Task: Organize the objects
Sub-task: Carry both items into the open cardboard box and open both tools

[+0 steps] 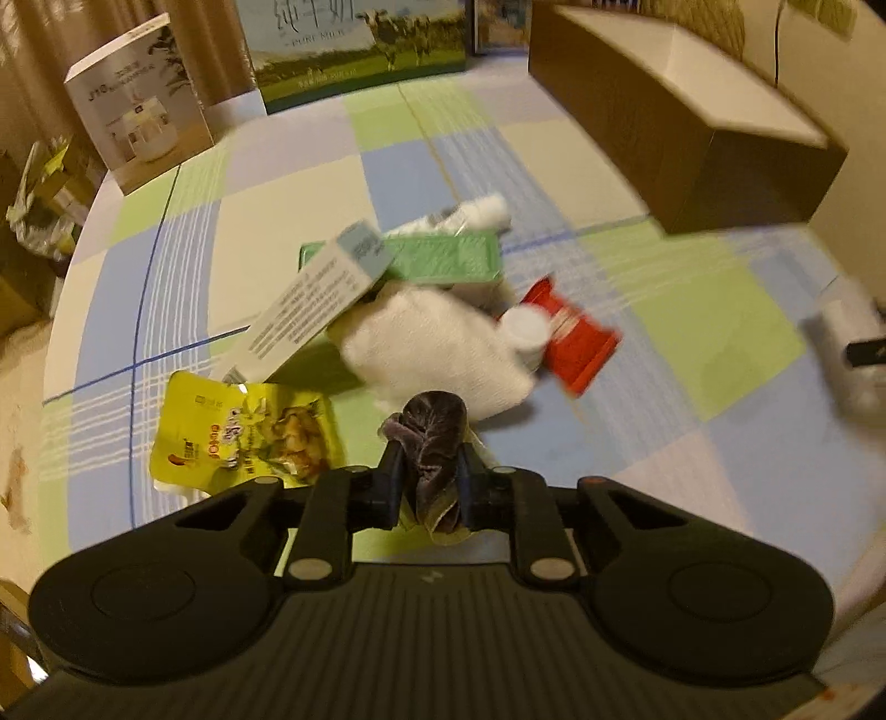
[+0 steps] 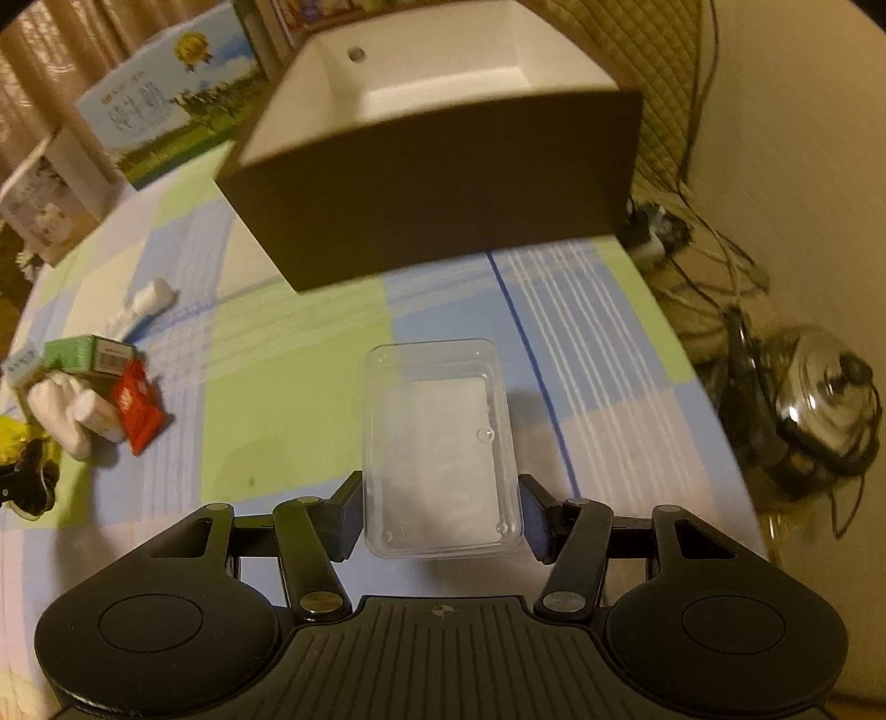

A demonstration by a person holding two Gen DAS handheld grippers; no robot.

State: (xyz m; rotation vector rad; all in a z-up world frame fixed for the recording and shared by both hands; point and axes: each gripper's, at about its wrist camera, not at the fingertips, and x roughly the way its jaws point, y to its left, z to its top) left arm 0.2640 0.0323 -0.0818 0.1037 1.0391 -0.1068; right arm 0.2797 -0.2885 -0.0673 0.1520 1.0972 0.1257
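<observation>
You have one brown open box (image 2: 443,188), one clear plastic case (image 2: 440,448), one yellow snack packet (image 1: 246,432), one red packet (image 1: 573,338), one green box (image 1: 443,257), one long grey-white carton (image 1: 315,302), one white cloth (image 1: 437,346), one small white bottle (image 1: 523,327), one white tube (image 1: 470,213) and one dark crumpled piece (image 1: 432,443). Two printed cartons stand behind: one milk carton (image 1: 360,50), one white appliance box (image 1: 138,105).

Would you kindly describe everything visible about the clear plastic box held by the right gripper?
The clear plastic box is a shallow rectangular tray of transparent, glossy plastic with rounded corners, open side up and apparently empty. The right gripper clamps its near end between both fingers, above the checked tablecloth, in front of the brown cardboard box.
</observation>
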